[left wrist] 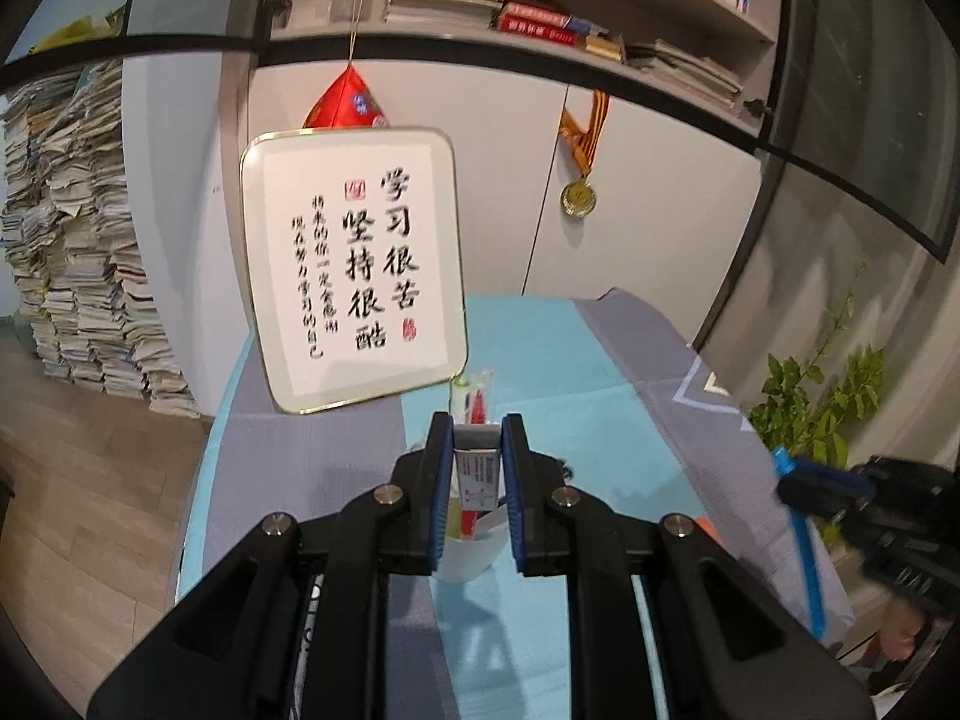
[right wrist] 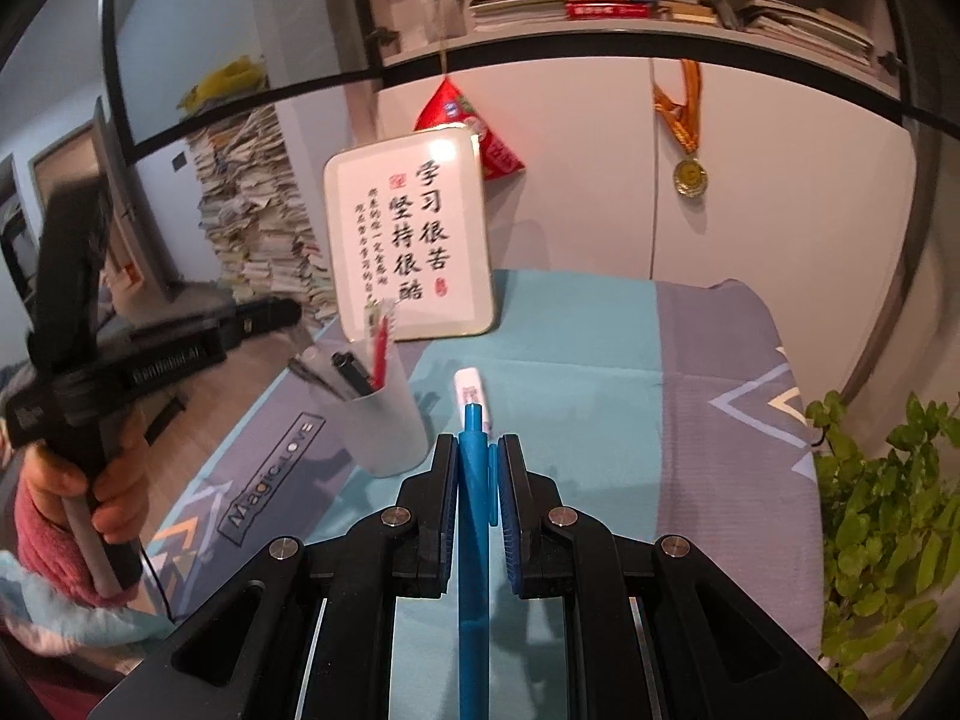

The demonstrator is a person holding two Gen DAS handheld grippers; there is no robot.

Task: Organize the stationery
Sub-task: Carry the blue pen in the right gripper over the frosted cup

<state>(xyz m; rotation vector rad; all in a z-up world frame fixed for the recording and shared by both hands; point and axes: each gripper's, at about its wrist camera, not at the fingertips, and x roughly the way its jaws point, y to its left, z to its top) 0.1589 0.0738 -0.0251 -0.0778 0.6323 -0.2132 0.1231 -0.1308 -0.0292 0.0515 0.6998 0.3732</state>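
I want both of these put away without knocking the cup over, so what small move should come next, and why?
Probably lower the left gripper and let its small tube drop into the white cup, since it appears to hang right over the cup. The right gripper, shut on the blue pen, should wait.

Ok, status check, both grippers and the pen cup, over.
Left gripper shut on a grey-capped tube above the white pen cup. Right gripper shut on a blue pen. White marker on the cloth.
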